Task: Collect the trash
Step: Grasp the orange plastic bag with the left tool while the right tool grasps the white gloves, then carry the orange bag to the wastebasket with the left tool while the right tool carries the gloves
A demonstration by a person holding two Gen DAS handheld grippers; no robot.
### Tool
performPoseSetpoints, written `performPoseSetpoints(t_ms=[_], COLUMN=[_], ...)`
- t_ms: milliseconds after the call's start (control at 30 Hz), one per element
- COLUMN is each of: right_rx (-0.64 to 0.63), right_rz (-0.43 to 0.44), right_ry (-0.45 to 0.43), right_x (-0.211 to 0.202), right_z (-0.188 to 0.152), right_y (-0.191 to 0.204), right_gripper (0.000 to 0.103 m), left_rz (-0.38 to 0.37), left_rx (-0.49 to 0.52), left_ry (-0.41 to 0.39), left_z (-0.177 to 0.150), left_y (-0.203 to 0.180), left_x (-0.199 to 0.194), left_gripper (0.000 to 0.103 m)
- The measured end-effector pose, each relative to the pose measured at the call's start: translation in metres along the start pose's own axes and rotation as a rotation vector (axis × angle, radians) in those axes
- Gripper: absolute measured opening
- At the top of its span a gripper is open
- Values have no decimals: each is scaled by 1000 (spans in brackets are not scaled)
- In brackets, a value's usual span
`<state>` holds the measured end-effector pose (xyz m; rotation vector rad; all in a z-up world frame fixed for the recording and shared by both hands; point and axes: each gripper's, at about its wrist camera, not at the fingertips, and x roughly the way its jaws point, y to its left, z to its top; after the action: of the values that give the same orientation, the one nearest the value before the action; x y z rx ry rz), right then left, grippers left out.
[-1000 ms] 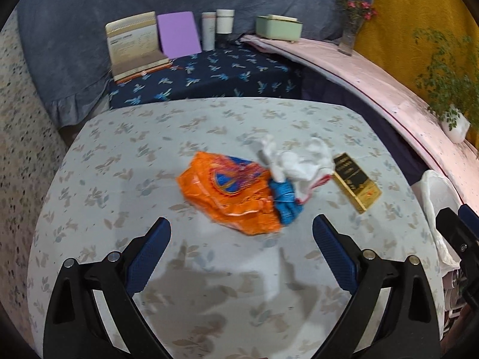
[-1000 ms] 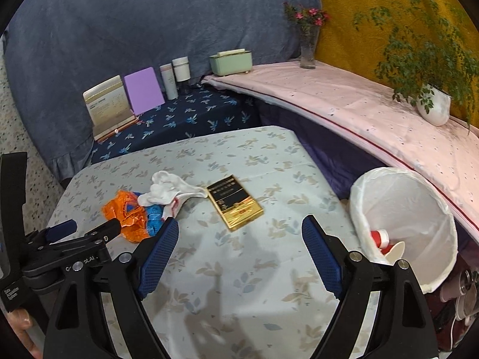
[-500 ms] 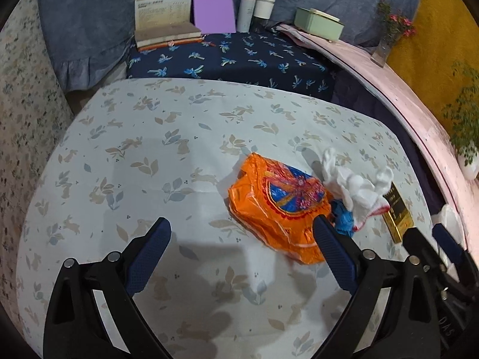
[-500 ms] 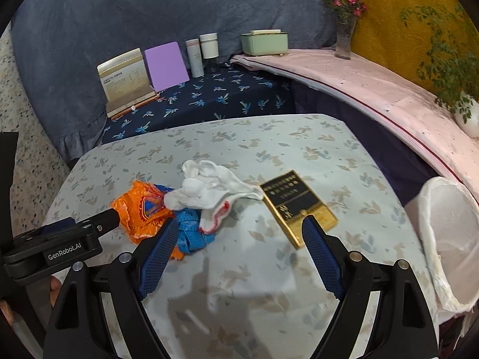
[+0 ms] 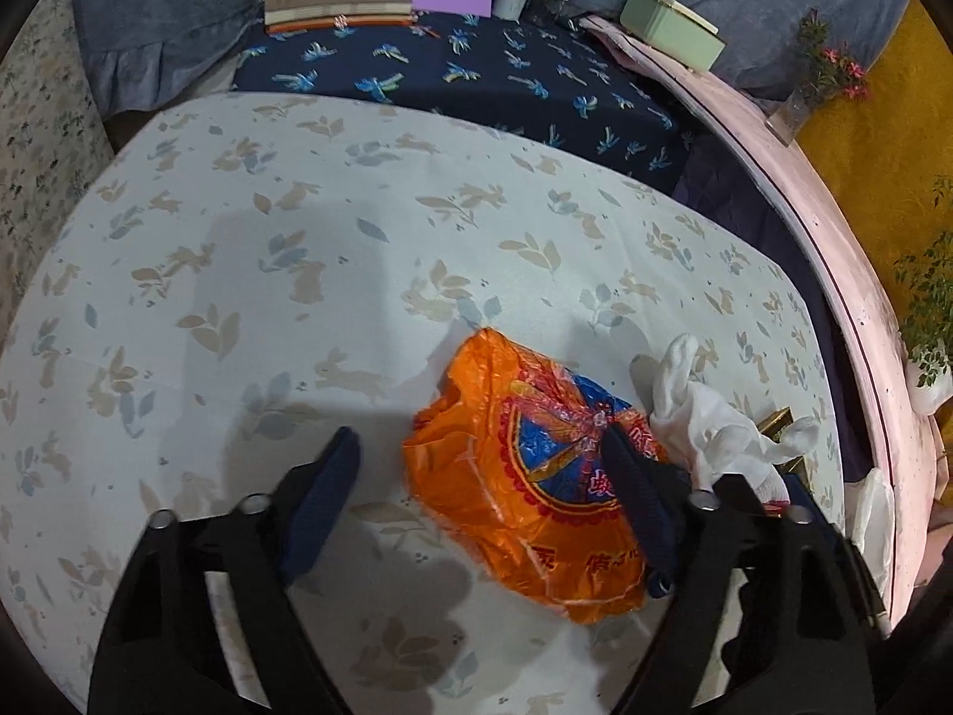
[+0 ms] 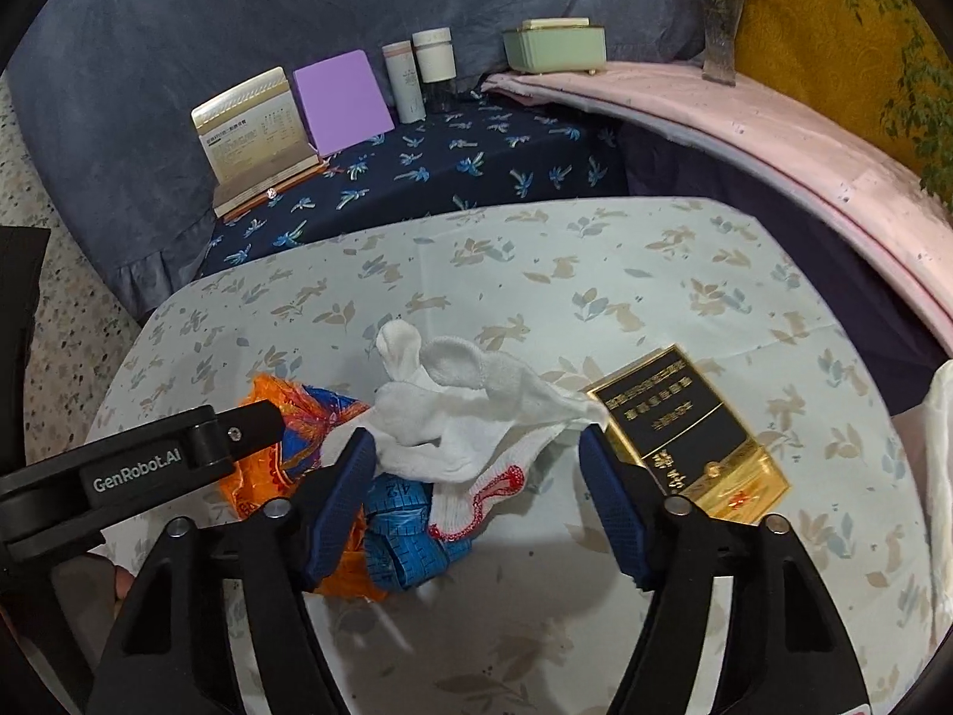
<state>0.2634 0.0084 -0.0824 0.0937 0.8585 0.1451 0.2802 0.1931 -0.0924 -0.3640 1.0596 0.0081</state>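
Note:
A crumpled orange plastic bag [image 5: 536,476] lies on the leaf-print tablecloth [image 5: 298,298]. My left gripper [image 5: 476,494] hangs low over the bag, jaws closing. Its right finger overlaps the bag, while the left finger stands clear of it. A white work glove [image 6: 464,411] lies over a blue tape measure [image 6: 405,536], beside a black-and-gold box [image 6: 685,435]. My right gripper [image 6: 476,500] straddles the glove's red-trimmed cuff, jaws closing, pads not pressing on it. In the left wrist view the glove [image 5: 709,417] shows just right of the bag.
A white-lined bin [image 6: 938,476] stands past the table's right edge. On the dark blue cloth behind are a calendar stand [image 6: 256,131], a purple card [image 6: 342,101], two bottles [image 6: 423,74] and a green box [image 6: 554,44]. A pink-covered ledge [image 6: 774,137] curves along the right.
Both grippers have come down and closer to the pile, and both pairs of jaws have narrowed. The left now brackets the orange bag, the right the white glove.

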Motion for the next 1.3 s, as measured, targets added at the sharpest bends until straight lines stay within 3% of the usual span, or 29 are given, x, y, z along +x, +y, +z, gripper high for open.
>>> performPoseSetpoints(t_ms=[33, 133, 167, 267, 367, 867, 1100, 1300], right_rx=[-2, -3, -3, -13, -12, 28, 63, 107], right_rz=[3, 20, 23, 27, 34, 17, -21, -69], right_ry=[9, 26, 26, 30, 25, -165, -255, -306], right_x=[4, 10, 11, 10, 5, -88, -139, -173], right_z=[-1, -4, -5, -7, -8, 15, 19, 11], right_y=[0, -2, -2, -4, -8, -45, -80, -121], right_gripper=[56, 38, 32, 14, 11, 10, 10, 10], left_rz=[-11, 1, -6, -38, -42, -121, -162, -195], left_rx=[4, 22, 24, 8, 28, 153, 229, 297], left_ry=[17, 11, 17, 15, -9, -159, -222, -231], left_z=[0, -2, -2, -1, -2, -3, -15, -33], left_y=[-1, -5, -5, -3, -7, -70, -117, -163], left_x=[4, 7, 7, 5, -5, -94, -134, -148], left_gripper=[61, 35, 20, 16, 13, 10, 10, 10])
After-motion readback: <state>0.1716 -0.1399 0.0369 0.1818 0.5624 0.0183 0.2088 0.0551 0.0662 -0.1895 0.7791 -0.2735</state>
